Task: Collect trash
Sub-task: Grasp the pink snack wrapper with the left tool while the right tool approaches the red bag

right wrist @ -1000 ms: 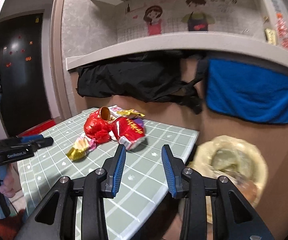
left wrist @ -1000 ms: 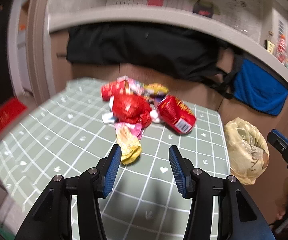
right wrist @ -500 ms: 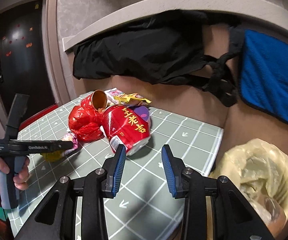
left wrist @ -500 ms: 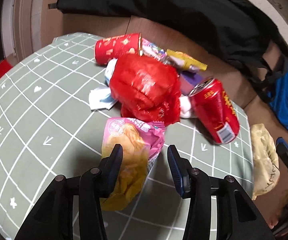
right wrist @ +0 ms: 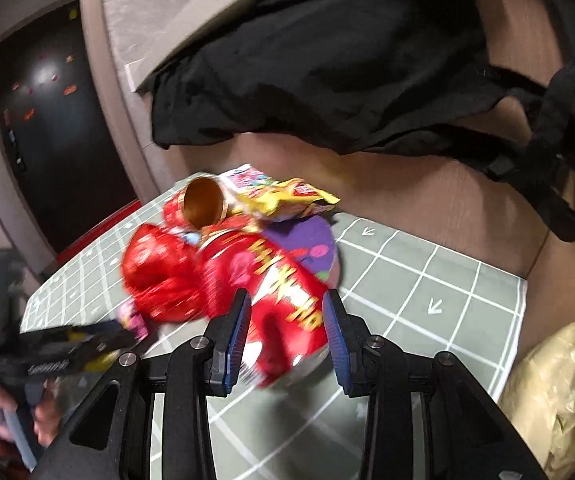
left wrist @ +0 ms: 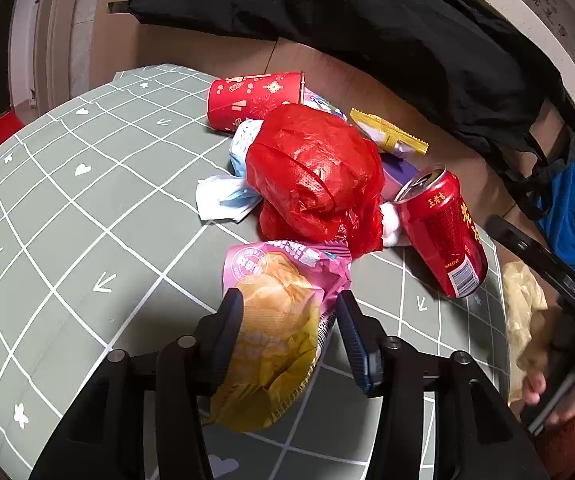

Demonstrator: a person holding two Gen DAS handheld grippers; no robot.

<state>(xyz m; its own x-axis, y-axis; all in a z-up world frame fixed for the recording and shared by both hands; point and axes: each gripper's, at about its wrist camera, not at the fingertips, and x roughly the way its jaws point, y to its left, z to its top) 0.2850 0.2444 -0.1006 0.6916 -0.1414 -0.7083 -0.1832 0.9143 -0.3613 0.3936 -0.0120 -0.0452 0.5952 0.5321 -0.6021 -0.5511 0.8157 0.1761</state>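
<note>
**Q:** Left side first. What did you log?

**A:** My left gripper stood wide apart, straddling the pink-and-yellow chip bag. The bag lay flat on the green grid tablecloth, between my jaws. The left pad looked against its edge; the right pad stood just clear of it. No squeeze on the bag.

**Q:** And ahead of those jaws?

**A:** Just beyond the tips lay the crumpled red plastic bag, touching the chip bag's far end. To the left of it lay a white-and-blue tissue wad. Further ahead, a red paper cup lay on its side. Ahead right, a yellow wrapper, then the red can on its side, mouth pointing away from me.

**Q:** Right side?

**A:** My right gripper was also spread wide, one jaw either side of the red can. The view was motion-blurred, so I could not tell whether the pads touched it. Ahead left of those jaws sat the red bag and the cup's open mouth. Off the table's edge to the right hung a pale yellow trash bag.
</note>
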